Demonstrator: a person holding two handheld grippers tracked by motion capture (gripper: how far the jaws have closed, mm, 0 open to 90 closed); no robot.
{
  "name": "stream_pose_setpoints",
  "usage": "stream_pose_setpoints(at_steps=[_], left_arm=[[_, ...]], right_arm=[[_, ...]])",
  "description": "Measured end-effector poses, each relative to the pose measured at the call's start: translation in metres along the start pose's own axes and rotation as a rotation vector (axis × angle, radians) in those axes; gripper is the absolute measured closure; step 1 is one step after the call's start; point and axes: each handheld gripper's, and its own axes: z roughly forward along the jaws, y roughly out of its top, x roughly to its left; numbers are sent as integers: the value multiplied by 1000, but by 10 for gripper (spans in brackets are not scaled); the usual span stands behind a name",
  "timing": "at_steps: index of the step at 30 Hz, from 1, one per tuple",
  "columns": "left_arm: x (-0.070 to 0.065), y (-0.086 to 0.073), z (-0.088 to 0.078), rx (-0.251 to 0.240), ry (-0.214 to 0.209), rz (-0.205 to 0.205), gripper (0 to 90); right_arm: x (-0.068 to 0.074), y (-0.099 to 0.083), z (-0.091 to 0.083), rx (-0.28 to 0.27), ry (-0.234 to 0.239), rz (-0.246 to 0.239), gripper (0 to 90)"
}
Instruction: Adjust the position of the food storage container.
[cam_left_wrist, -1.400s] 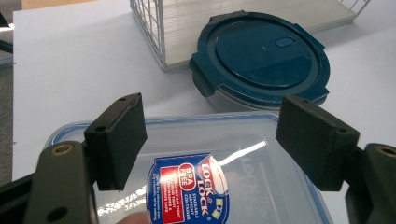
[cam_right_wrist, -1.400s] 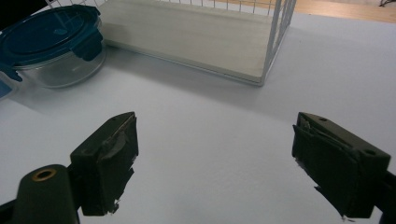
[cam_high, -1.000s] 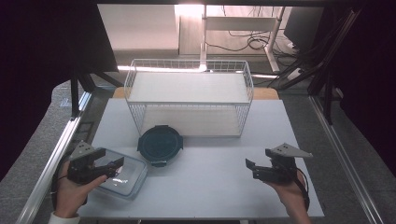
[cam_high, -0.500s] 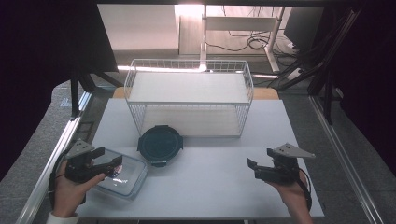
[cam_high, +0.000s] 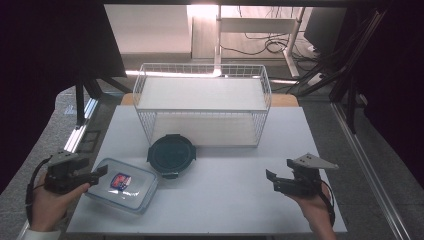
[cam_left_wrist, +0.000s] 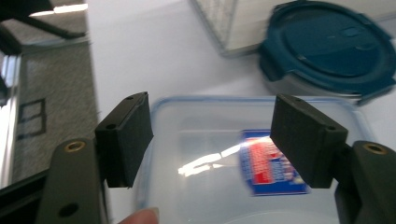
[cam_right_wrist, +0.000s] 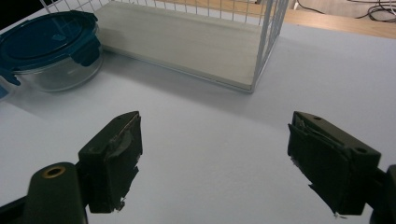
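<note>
Left gripper (cam_high: 97, 173) sits at 9 o'clock of the clear rectangular container (cam_high: 122, 185), jaws apart and just closing in, straddling its near end without pressing yet. The container lies at the table's (cam_high: 225, 200) 7 o'clock corner, with the round blue-lidded container (cam_high: 171, 155) just beside it at 1 o'clock. Right gripper (cam_high: 272, 181) hangs open, holding nothing. Risk: smooth lid (glossy, glare visible) could slip from the pads; a shove could knock the round container.

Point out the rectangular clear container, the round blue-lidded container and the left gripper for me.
rectangular clear container (cam_high: 131, 192): high view, on its clear lid.
round blue-lidded container (cam_high: 171, 154): high view, middle of its dark lid.
left gripper (cam_high: 101, 171): high view, between its open jaw tips.
</note>
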Motion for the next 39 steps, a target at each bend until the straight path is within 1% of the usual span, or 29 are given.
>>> stream_pose_setpoints(at_steps=[1, 2, 3, 4, 5, 6, 7, 8, 9, 10, 11, 12, 13, 14, 15, 16, 17, 18, 19, 21, 22, 23, 24, 27, 28, 31, 32, 33, 39], left_arm=[[9, -1, -1, 7, 8, -11, 321], [13, -2, -1, 11, 10, -16, 333], [17, -2, -1, 11, 13, -21, 350], [17, -2, -1, 11, 13, -21, 364], [24, -3, 0, 27, 21, -43, 387], [24, -3, 0, 27, 21, -43, 405], [29, -3, 3, 45, 39, -58, 421], [29, -3, 3, 45, 39, -58, 438], [33, -3, 7, 66, 47, -57, 458], [35, -3, 9, 75, 47, -58, 471], [35, -3, 9, 75, 47, -58, 485], [38, -3, 12, 86, 47, -56, 485], [40, -2, 16, 97, 47, -50, 516], [40, -2, 16, 97, 47, -50, 528], [43, 0, 20, 108, 45, -39, 542], [43, 0, 20, 108, 45, -39, 563], [47, 4, 26, 122, 45, -27, 587], [49, 6, 30, 132, 42, -20, 623], [52, 7, 34, 149, 34, -17, 679], [57, 9, 42, 181, 35, -22, 760], [57, 9, 42, 181, 35, -22, 790], [61, 11, 49, 213, 28, -12, 815], [61, 11, 49, 213, 28, -12, 827], [65, 12, 57, 257, 21, 1, 842], [66, 11, 61, 283, 22, 8, 858], [65, 9, 63, 298, 15, 9, 871], [65, 7, 65, 308, -1, 7, 883], [64, 6, 65, 313, -9, 11, 887], [61, 1, 67, 334, -22, 22, 898]], right_arm=[[0, 0, 1, 4, 0, 1, 177], [0, -1, 1, 7, 0, 3, 177], [0, -1, 2, 9, -2, 2, 177], [0, -1, 2, 13, -3, 1, 177], [-1, -1, 3, 16, -4, 1, 177], [-1, -1, 3, 16, -4, 1, 177], [-1, -2, 3, 21, -6, 3, 178], [-1, -2, 3, 21, -6, 3, 178], [-1, -2, 4, 24, -8, 5, 178], [-1, -2, 4, 25, -10, 5, 178], [-1, -2, 4, 25, -10, 5, 178], [-1, -2, 4, 27, -10, 4, 179], [-2, -3, 5, 29, -13, 5, 179], [-2, -3, 5, 29, -13, 5, 179], [-2, -3, 6, 33, -14, 9, 179], [-3, -4, 6, 35, -15, 7, 179], [-3, -4, 7, 36, -16, 8, 179], [-3, -4, 7, 38, -16, 8, 179], [-4, -5, 8, 39, -17, 9, 180], [-4, -5, 8, 41, -18, 11, 180], [-4, -5, 8, 41, -18, 11, 180], [-5, -6, 8, 44, -22, 13, 181], [-5, -6, 8, 46, -23, 14, 181], [-6, -6, 9, 48, -26, 18, 182], [-6, -7, 10, 53, -27, 20, 182], [-7, -7, 11, 59, -30, 20, 182], [-6, -7, 11, 61, -30, 20, 182], [-6, -7, 11, 60, -30, 21, 182], [-6, -8, 12, 65, -29, 21, 183]])
